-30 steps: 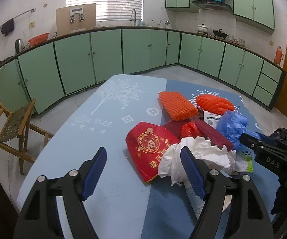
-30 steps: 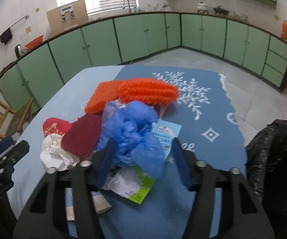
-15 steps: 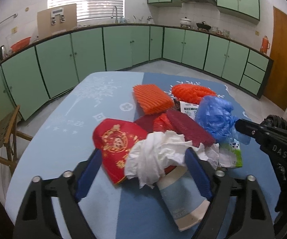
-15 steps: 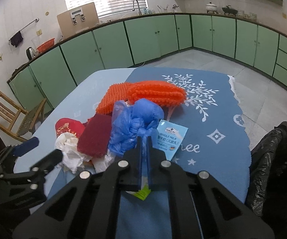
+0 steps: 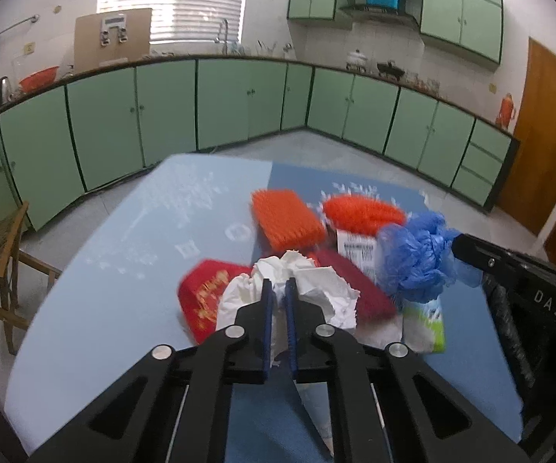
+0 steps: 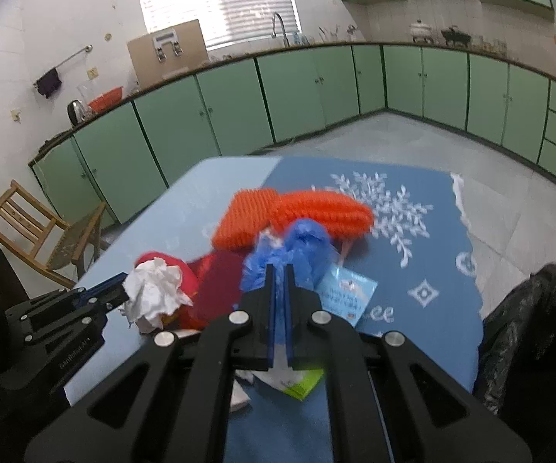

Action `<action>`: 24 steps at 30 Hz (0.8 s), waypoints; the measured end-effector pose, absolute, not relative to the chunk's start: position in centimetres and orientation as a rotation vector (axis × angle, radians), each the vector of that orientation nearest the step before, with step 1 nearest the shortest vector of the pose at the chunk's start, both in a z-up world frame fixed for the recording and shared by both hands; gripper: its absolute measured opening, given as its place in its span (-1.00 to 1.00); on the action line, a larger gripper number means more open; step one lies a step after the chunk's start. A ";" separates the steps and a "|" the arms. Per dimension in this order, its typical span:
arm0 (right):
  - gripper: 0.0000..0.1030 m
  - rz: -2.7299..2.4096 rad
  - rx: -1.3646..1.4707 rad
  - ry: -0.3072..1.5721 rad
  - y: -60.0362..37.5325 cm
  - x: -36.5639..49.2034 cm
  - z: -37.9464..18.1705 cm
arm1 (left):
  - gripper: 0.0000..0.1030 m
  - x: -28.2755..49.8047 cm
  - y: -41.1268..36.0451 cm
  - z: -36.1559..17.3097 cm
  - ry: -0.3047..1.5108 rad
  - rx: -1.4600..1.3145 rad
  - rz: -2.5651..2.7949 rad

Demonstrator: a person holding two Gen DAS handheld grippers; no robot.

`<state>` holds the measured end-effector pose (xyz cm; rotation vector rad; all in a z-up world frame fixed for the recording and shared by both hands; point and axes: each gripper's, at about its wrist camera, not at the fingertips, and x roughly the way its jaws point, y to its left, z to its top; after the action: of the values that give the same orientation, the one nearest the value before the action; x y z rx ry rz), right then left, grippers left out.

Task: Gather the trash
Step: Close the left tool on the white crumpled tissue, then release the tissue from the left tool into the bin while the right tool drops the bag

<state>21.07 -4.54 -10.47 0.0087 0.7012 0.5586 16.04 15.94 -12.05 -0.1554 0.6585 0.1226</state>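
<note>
Left gripper (image 5: 279, 289): jaws clenched on the crumpled white tissue (image 5: 309, 293); they have just been closing, with the tissue bunched between them and spilling out on both sides.
Right gripper (image 6: 278, 272): jaws clamped tight on the blue plastic bag (image 6: 301, 247), which bulges out ahead of the tips.
White tissue, from the right wrist view: a pale wad (image 6: 154, 293) at the tip of the left gripper, in front of the red things.
Blue plastic bag, from the left wrist view: a crinkled bundle (image 5: 413, 258) at the tip of the right gripper, above a white-and-green carton (image 5: 424, 320).
Rest of the trash: two orange foam nets (image 5: 285, 220) (image 5: 363, 212) side by side at the far end of the heap; a red packet with gold print (image 5: 204, 297) to the left of the tissue; a dark red pad (image 5: 355, 285) under the tissue's right edge; a pale blue milk label (image 6: 345, 295) just right of the bag.
Desk (image 5: 123, 270): covered in a two-tone blue cloth with white patterns, the whole heap sitting on it.
Black bin bag (image 6: 529, 328): at the desk's right edge.
Blur: the heap is smeared in both views.
</note>
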 end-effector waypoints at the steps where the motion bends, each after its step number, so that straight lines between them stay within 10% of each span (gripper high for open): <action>1: -0.94 0.564 0.019 0.693 -4.6 21.0 -10.0 | -0.87 15.9 16.1 -11.6 0.648 -0.157 0.124; 24: -0.94 0.398 0.092 0.523 -17.2 16.4 -1.9 | -0.87 16.5 6.4 -5.3 0.542 -0.123 -0.125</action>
<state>16.37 -17.23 -1.86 0.0916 0.5225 0.3984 16.45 6.40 -5.28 -0.1233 0.5421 -0.1252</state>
